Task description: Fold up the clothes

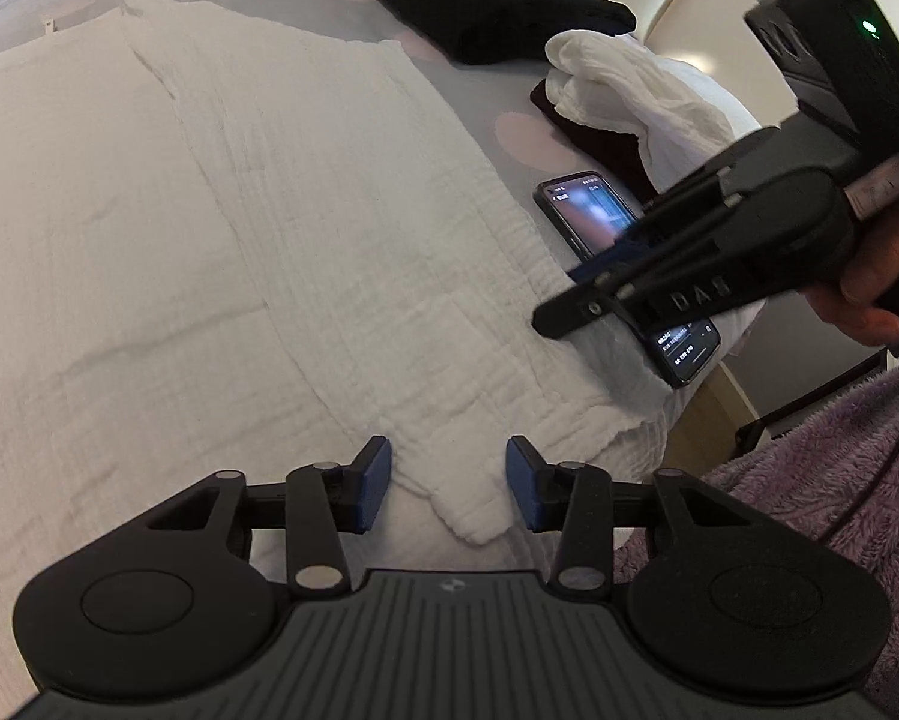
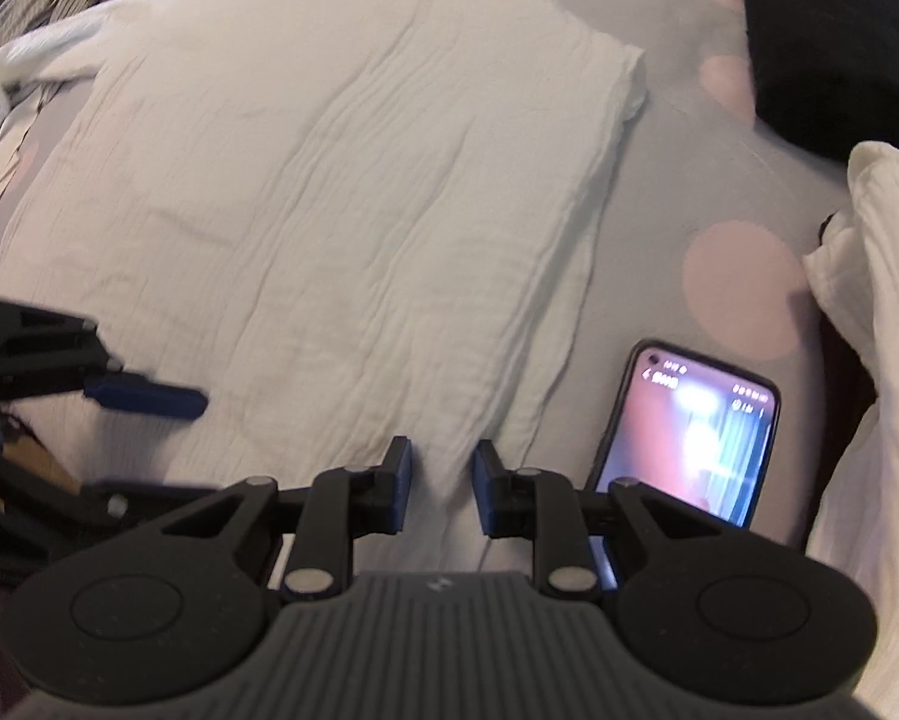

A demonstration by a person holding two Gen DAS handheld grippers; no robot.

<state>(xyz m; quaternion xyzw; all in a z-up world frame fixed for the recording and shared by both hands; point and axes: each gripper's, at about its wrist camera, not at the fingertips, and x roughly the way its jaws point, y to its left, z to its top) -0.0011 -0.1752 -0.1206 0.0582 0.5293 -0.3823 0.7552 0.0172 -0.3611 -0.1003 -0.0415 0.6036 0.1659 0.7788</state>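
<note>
The white crinkled garment (image 1: 221,228) lies flat on the bed, filling the frame's left: light, limp, slightly grippy. Both hand-held grippers, left (image 1: 448,483) and right (image 2: 442,483), hang spread above its near hem, the best edge to pinch.

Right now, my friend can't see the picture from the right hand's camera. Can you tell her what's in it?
A big white crinkled cotton cloth lies spread flat on a grey bedsheet with pink dots, and the right tool hovers with its jaws open over the cloth's near edge. A black phone with a lit screen lies beside it, and the left tool reaches in from the left.
</note>
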